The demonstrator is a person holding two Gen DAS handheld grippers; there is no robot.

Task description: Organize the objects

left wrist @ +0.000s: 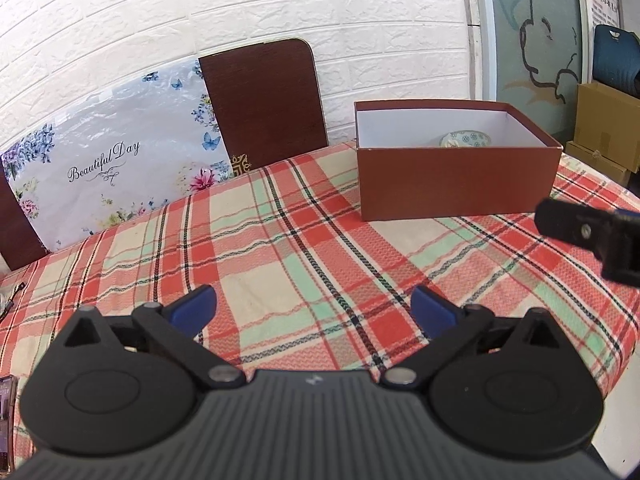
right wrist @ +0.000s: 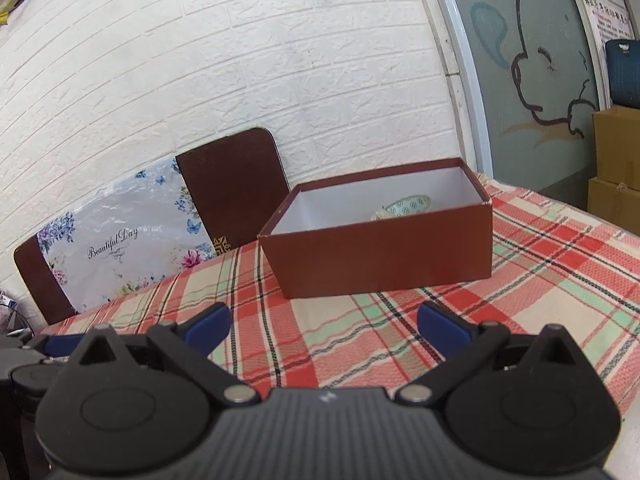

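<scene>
Both the left gripper (left wrist: 314, 304) and right gripper (right wrist: 324, 320) are hanging wide open and empty over the counter (left wrist: 280, 220), so each should be lining up squarely on its next item before closing, well clear of the box (left wrist: 456, 184) already holding a patterned bowl (left wrist: 464, 139).

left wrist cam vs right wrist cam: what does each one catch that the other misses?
Left wrist only: the phone at the table's near-left edge.

Right wrist only: a yellow object high on the wall.

Both: the open reddish-brown cardboard box holding a patterned ceramic dish, the red-and-green plaid tablecloth, the floral "Beautiful Day" bag, and both grippers, left gripper and right gripper, open and empty.
</scene>
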